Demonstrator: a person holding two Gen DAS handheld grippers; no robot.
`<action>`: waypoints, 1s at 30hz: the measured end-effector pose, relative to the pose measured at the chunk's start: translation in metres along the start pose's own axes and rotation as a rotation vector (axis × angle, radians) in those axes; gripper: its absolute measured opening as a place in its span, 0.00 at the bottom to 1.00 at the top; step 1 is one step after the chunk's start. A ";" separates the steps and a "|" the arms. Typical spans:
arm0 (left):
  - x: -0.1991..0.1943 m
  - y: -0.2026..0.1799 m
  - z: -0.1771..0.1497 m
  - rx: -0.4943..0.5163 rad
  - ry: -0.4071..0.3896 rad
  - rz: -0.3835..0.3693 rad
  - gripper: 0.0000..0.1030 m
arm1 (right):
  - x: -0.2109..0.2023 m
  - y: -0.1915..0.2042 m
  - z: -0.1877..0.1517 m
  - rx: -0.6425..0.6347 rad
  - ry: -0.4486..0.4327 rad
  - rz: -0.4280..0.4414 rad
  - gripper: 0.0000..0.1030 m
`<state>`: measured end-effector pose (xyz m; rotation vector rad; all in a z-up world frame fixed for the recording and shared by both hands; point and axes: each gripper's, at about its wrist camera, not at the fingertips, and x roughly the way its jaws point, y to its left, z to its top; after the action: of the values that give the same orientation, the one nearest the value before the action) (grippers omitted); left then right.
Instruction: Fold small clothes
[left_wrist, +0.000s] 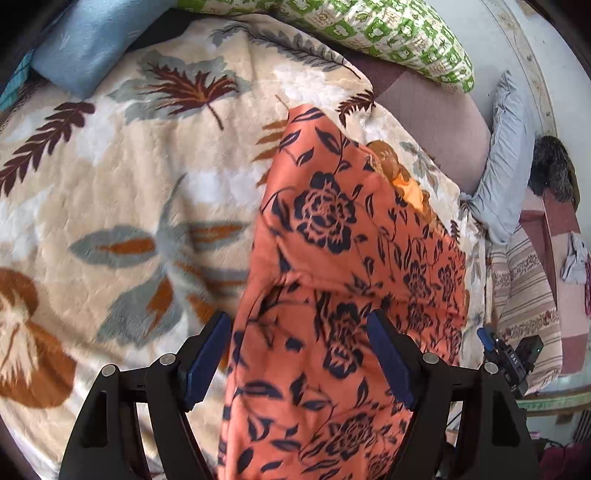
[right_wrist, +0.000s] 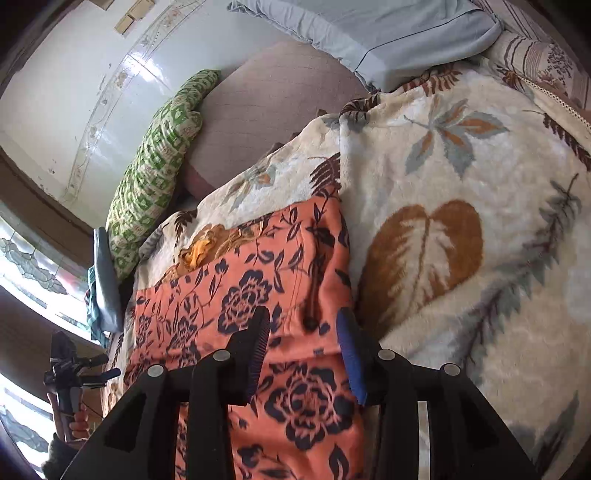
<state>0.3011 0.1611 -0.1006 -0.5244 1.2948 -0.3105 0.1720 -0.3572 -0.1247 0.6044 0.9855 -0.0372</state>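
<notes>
Left gripper (left_wrist: 299, 363) jaws apart over orange floral garment (left_wrist: 343, 295), not pinching; right gripper (right_wrist: 304, 349) likewise parted, holding nothing. Garment lies folded (roughly rectangular) on leaf-print blanket (left_wrist: 129, 184). Further fold likely left. Green pillow (left_wrist: 388, 33) beyond.

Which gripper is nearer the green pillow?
Probably left. The left gripper hangs over the orange cloth, the green pillow straight ahead; from the right gripper it lies off to one side.
</notes>
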 end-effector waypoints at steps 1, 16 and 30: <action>-0.008 0.006 -0.012 0.002 0.013 -0.001 0.74 | -0.008 -0.002 -0.013 -0.002 0.017 -0.006 0.40; -0.031 0.068 -0.147 -0.074 0.149 -0.196 0.74 | -0.051 -0.034 -0.149 -0.039 0.263 0.062 0.41; 0.007 0.074 -0.167 -0.088 0.201 -0.300 0.79 | -0.048 -0.024 -0.182 -0.185 0.372 0.068 0.27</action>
<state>0.1362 0.1873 -0.1754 -0.7803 1.4286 -0.5683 -0.0023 -0.2988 -0.1707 0.4819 1.3112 0.2326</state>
